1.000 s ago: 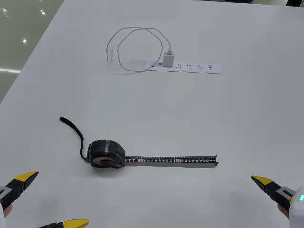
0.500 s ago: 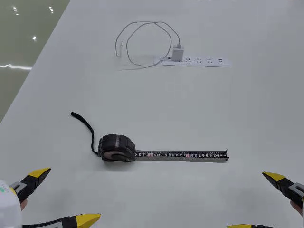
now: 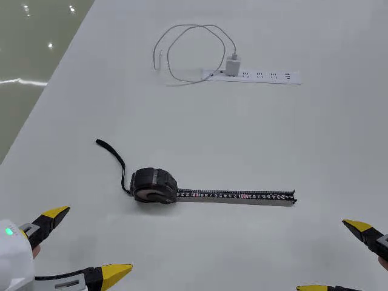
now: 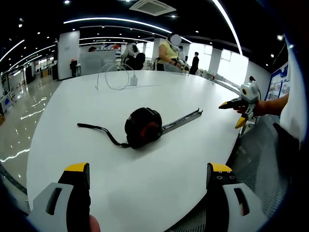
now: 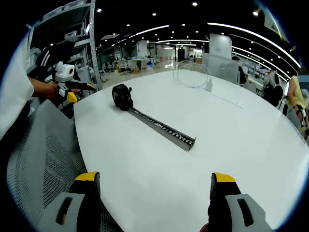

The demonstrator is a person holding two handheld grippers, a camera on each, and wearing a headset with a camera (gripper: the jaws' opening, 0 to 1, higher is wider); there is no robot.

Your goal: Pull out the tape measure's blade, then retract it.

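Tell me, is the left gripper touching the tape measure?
Apart. The left gripper view shows bare table between the open left gripper and the tape measure.

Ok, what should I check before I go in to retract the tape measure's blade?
1. The blade is pulled out and lies straight: ok.
2. The tape measure case is uncovered and free to grasp: ok.
3. The left gripper has its fingers open and holds nothing: ok.
4. The right gripper has its fingers open and holds nothing: ok.
5. The wrist strap trails away from the blade's side: ok.
6. Whether the blade is locked in place: cannot tell.
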